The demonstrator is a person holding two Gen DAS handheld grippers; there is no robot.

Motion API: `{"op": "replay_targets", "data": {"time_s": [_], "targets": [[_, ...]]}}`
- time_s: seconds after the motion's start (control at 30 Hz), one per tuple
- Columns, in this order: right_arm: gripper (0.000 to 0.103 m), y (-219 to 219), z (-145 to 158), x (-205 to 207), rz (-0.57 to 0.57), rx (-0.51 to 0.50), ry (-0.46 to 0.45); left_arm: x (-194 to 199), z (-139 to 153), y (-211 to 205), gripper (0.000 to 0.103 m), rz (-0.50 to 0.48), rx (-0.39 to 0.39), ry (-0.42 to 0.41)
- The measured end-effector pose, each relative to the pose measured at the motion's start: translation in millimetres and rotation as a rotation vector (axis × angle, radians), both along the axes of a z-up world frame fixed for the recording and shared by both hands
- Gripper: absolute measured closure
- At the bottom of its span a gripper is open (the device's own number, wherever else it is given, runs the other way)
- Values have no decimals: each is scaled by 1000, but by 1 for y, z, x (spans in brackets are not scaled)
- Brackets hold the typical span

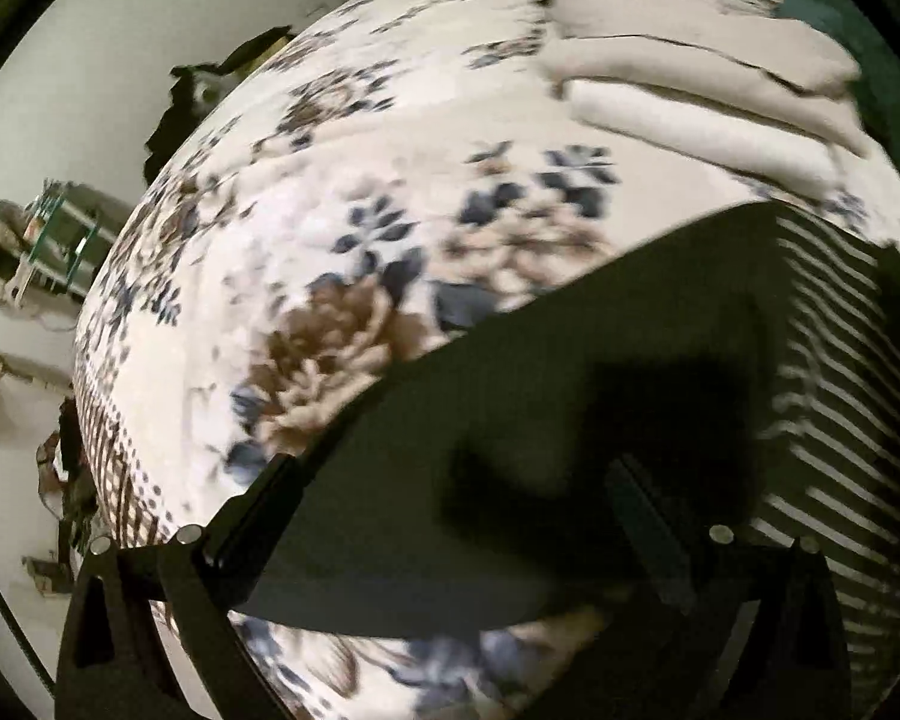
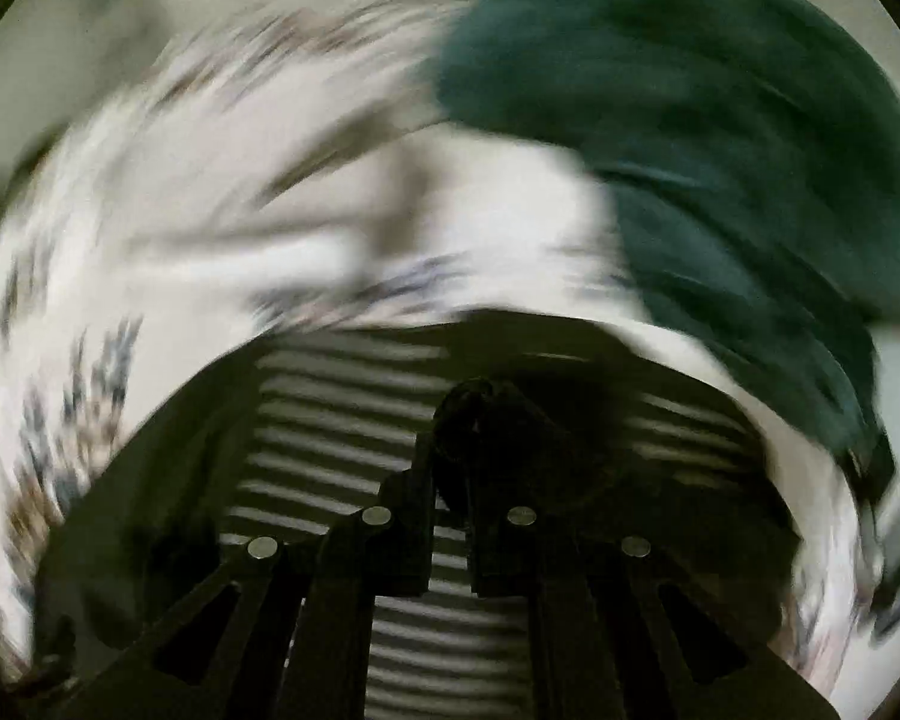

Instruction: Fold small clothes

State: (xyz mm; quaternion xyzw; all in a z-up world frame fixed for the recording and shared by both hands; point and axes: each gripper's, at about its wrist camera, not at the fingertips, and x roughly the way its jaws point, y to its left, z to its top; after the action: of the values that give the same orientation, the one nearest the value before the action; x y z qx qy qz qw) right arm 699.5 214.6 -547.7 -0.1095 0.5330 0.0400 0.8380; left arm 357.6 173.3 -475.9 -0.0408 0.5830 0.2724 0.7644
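Observation:
A small dark garment (image 1: 570, 420) with a black-and-white striped part (image 1: 834, 372) lies on a floral bedspread (image 1: 342, 192). In the left wrist view the garment drapes over my left gripper (image 1: 450, 540); its fingers are spread wide, the tips hidden under the cloth. In the right wrist view, heavily blurred, my right gripper (image 2: 480, 414) is shut on a bunched fold of the same striped garment (image 2: 342, 408).
Folded cream clothes (image 1: 702, 84) are stacked at the far right of the bed. A dark green cloth (image 2: 720, 138) lies beyond the garment. Left of the bed are the floor, clutter (image 1: 36, 240) and a dark heap (image 1: 210, 90).

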Motion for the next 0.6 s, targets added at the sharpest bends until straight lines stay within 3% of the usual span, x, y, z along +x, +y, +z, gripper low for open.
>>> {"op": "replay_targets", "data": {"time_s": [0.1,0.17,0.2,0.23,0.27,0.3,0.37,0.5,0.6], "targets": [[95,76,-51,-4,129,-92,51,0,-9,19,0,2,15,20],[94,98,-74,-15,173,-91,108,-1,-12,29,0,9,6,23],[84,100,-77,-22,194,-59,143,-1,-13,34,0,13,-2,23],[66,97,-78,-31,203,-10,195,-1,-13,36,0,14,-10,21],[57,91,-78,-38,189,32,216,-2,-13,38,0,15,-22,17],[51,77,-71,-48,156,95,226,-1,-13,38,0,12,-34,17],[50,32,-51,-72,60,203,214,2,-12,32,0,-5,-58,21],[45,-93,-37,-121,-251,263,206,30,-8,1,0,-94,-137,1],[45,-180,-51,-149,-486,292,250,67,-11,-41,0,-241,-176,-2]]}}
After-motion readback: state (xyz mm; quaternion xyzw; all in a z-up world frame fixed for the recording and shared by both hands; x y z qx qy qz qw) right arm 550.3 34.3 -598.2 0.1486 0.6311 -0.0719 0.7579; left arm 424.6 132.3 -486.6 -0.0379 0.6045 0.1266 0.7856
